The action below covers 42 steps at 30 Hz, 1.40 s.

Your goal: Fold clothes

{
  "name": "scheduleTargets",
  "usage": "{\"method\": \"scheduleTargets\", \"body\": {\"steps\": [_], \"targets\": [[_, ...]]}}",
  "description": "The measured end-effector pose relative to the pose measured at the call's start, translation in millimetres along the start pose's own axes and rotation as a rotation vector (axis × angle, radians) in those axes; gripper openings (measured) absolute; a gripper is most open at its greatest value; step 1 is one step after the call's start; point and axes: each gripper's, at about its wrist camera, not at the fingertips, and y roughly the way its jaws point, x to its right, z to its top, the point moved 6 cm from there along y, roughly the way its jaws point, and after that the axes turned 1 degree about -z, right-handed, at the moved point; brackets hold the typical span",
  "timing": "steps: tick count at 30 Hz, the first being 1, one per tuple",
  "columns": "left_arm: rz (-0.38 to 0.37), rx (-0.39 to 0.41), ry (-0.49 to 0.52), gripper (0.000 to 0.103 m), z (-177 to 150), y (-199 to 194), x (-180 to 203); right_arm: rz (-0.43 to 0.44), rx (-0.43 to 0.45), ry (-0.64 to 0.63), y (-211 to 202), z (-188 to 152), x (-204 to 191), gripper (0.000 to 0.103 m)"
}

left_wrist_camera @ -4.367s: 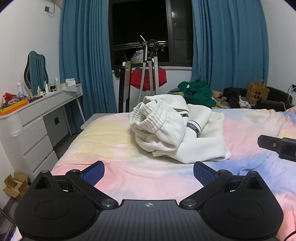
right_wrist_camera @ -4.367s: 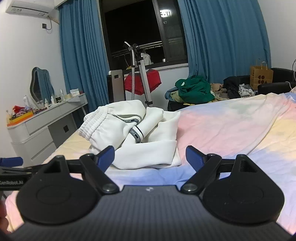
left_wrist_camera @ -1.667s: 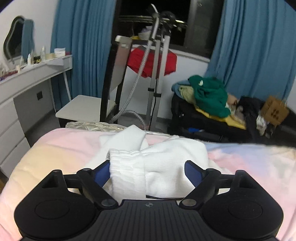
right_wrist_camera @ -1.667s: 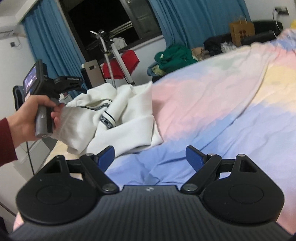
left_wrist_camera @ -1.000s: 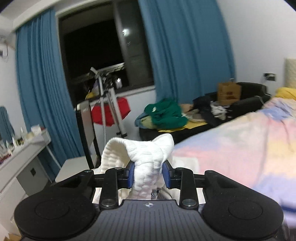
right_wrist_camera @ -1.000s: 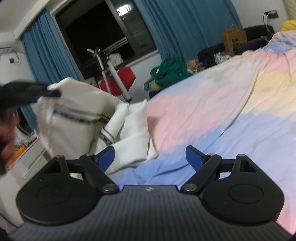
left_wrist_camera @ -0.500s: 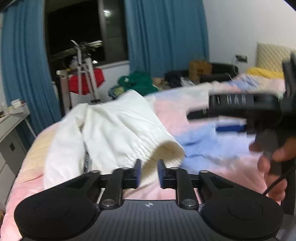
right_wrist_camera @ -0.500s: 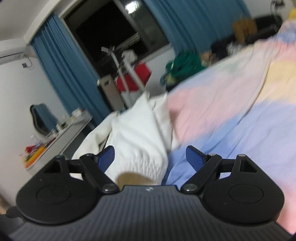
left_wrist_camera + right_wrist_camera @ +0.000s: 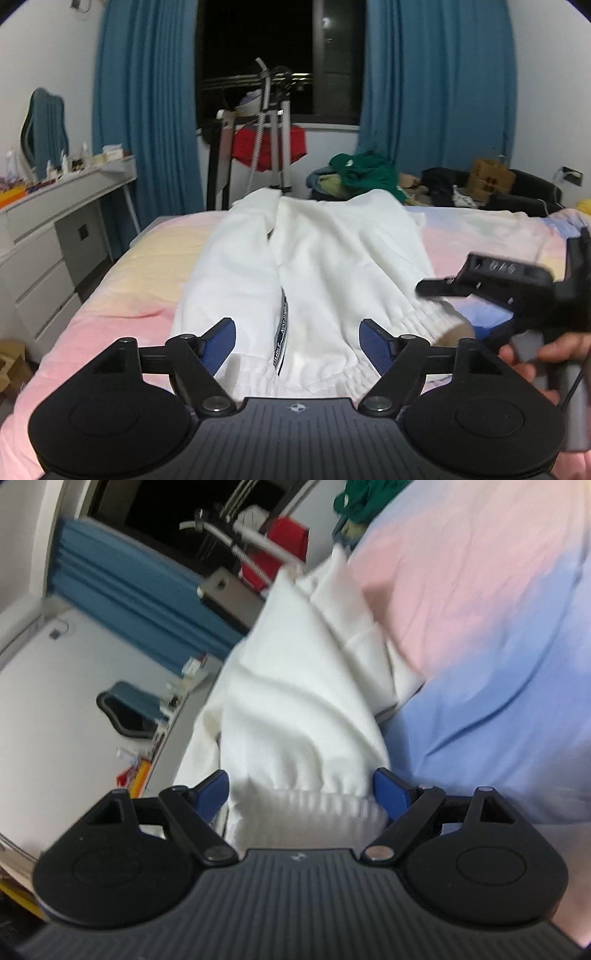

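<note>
A pair of white sweatpants (image 9: 317, 266) lies stretched out on the pastel bed (image 9: 140, 280), legs toward the window, ribbed waistband toward me. My left gripper (image 9: 297, 341) is open, its blue pads on either side of the waistband's left part with the dark striped tape (image 9: 282, 332). My right gripper (image 9: 301, 788) is open and tilted, with the waistband's right end (image 9: 317, 805) lying between its jaws. In the left wrist view the right gripper (image 9: 517, 291) and the hand holding it sit at the waistband's right end.
A white dresser (image 9: 48, 229) stands left of the bed. A chair and garment steamer (image 9: 266, 129) stand past the foot of the bed before blue curtains. A green clothes pile (image 9: 362, 173) and a black sofa (image 9: 517, 195) are at the back right.
My left gripper has let go of the waistband and opened. The sweatpants now lie spread out flat on the bed. My right gripper has moved onto the waistband's right end and tilted.
</note>
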Motion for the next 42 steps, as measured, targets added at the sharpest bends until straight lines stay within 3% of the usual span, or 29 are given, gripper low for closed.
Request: {"method": "scheduleTargets", "body": {"steps": [6, 15, 20, 23, 26, 29, 32, 36, 40, 42], "targets": [[0.052, 0.02, -0.012, 0.08, 3.1, 4.1, -10.1, 0.009, -0.073, -0.029, 45.4, 0.2, 2.4, 0.087], [0.1, 0.041, 0.001, 0.083, 6.7, 7.5, -7.7, 0.034, -0.052, -0.019, 30.3, -1.8, -2.9, 0.083], [0.114, 0.042, -0.029, 0.083, 7.1, 1.5, -14.2, 0.008, -0.03, 0.007, 15.9, 0.6, -2.0, 0.042], [0.113, 0.054, -0.052, 0.083, 10.3, -4.1, -17.1, 0.013, -0.013, 0.041, 1.6, -1.3, -2.0, 0.03], [0.099, 0.067, -0.076, 0.083, 15.2, -11.7, -21.9, 0.074, -0.004, 0.05, -20.9, -1.6, -19.3, 0.027], [0.077, 0.078, -0.127, 0.083, 20.6, -21.6, -34.0, 0.106, 0.012, 0.002, -44.0, -2.3, -38.6, 0.027], [0.052, 0.076, -0.173, 0.083, 24.4, -29.6, -49.5, 0.034, 0.016, -0.058, -49.1, -4.1, -39.0, 0.03], [0.011, 0.037, -0.186, 0.083, 24.5, -33.4, -72.6, -0.046, 0.005, 0.022, -34.2, -6.7, -15.5, 0.034], [-0.029, -0.022, -0.207, 0.087, 21.8, -31.5, -93.6, -0.038, 0.003, 0.093, -25.4, -2.9, -2.4, 0.063], [-0.048, -0.084, -0.229, 0.088, 15.9, -21.4, -100.8, -0.041, 0.0, 0.101, -21.5, -1.6, 2.4, 0.069]]}}
